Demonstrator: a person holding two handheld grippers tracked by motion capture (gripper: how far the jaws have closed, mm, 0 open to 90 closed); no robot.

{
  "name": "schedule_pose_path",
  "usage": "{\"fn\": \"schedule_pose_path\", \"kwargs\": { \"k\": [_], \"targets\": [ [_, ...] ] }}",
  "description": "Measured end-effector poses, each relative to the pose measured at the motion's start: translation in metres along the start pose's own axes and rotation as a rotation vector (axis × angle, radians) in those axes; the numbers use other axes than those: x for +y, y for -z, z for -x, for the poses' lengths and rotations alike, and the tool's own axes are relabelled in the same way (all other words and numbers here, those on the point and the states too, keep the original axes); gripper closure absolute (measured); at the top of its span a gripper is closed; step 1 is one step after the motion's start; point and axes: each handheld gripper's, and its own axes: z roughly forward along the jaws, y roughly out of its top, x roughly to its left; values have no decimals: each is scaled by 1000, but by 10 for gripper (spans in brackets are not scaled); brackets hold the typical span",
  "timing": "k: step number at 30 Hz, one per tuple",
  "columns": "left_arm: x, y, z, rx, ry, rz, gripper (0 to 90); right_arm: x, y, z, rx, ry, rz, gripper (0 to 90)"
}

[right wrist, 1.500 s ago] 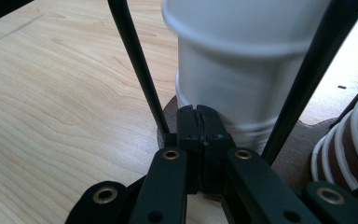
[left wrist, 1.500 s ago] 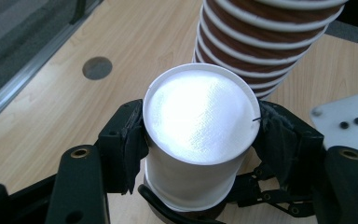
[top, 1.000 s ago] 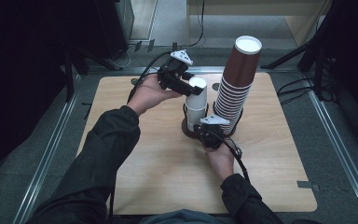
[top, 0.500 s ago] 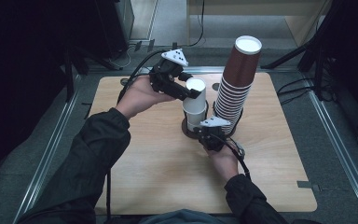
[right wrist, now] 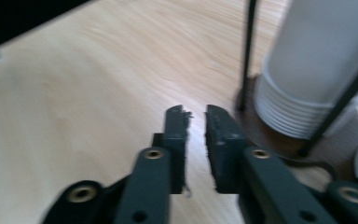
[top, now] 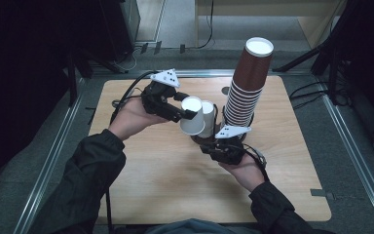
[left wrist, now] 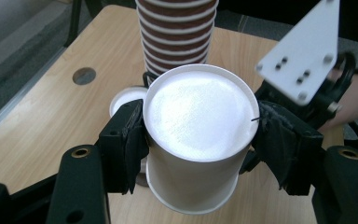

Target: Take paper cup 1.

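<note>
My left gripper (top: pixel 191 114) is shut on a white paper cup (top: pixel 193 121), held tilted just left of the white cup stack (top: pixel 207 119). In the left gripper view the cup (left wrist: pixel 200 126) shows its base, with a black pad on each side. A tall brown cup stack (top: pixel 248 83) stands to the right of the white one. My right gripper (top: pixel 212 144) is low in front of the white stack. Its jaws (right wrist: pixel 196 140) have just been opening and stand a little apart over bare wood. The white stack (right wrist: pixel 307 79) is to their right.
Both stacks stand in a black wire holder (right wrist: pixel 248 51) on a round dark base. The wooden tabletop (top: pixel 151 180) has a small round hole (left wrist: pixel 84 75) near its far side. Cables run off the back left. Metal rails edge the table.
My left gripper has drawn the white cup off the white stack, moving left and tilting it. My right gripper has pulled back a little from the stack's base.
</note>
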Motion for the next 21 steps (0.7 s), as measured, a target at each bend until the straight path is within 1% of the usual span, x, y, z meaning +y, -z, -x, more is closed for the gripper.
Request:
{"fn": "schedule_pose_path", "kwargs": {
  "k": [1, 2, 3, 4, 5, 6, 7, 9, 10, 11, 12, 13, 14, 15, 16, 17, 18, 19, 21],
  "targets": [
    [0, 0, 0, 0, 0, 0, 357, 0, 0, 0, 0, 0, 0, 732],
    [-5, 1, 1, -3, 1, -1, 357, 0, 3, 0, 13, 20, 8, 699],
    [-11, 2, 2, -9, 5, 8, 358, 1, 8, 1, 61, 56, 22, 600],
    [-11, 2, 2, -9, 5, 8, 357, 1, 8, 1, 61, 56, 22, 600],
    [-15, 2, 2, -14, 6, 11, 357, 1, 9, 2, 80, 61, 20, 571],
    [-21, 3, 3, -21, 9, 14, 357, 1, 10, 4, 118, 69, -6, 523],
    [-21, 3, 3, -21, 9, 14, 357, 1, 10, 4, 118, 69, -6, 523],
    [-29, 3, 5, -18, 6, 12, 357, 1, 12, 6, 161, 67, -29, 493],
    [-36, 2, 7, -19, 18, 20, 357, -1, 14, 8, 181, 70, -40, 480],
    [-36, 2, 7, -19, 18, 20, 357, -1, 16, 8, 184, 76, -39, 475],
    [-41, 1, 8, -22, 25, 27, 358, -1, 17, 9, 185, 80, -35, 458],
    [-41, 1, 8, -22, 25, 27, 358, -1, 18, 10, 188, 80, -27, 434],
    [-44, -1, 9, -23, 29, 22, 358, -1, 18, 10, 188, 80, -27, 434],
    [-47, -3, 10, -20, 29, 15, 357, 0, 19, 12, 189, 85, -9, 418],
    [-49, -5, 11, -22, 29, 9, 357, 0, 21, 13, 191, 83, -8, 406],
    [-53, -9, 13, -25, 24, -4, 357, 1, 23, 15, 188, 90, -1, 378],
    [-53, -9, 13, -25, 24, -4, 357, 1, 23, 15, 188, 90, -1, 378],
    [-57, -12, 15, -30, 23, -13, 357, 1, 25, 16, 195, 96, -3, 353],
    [-60, -15, 16, -32, 22, -14, 357, 1, 25, 17, 199, 94, 0, 351]
  ]
}}
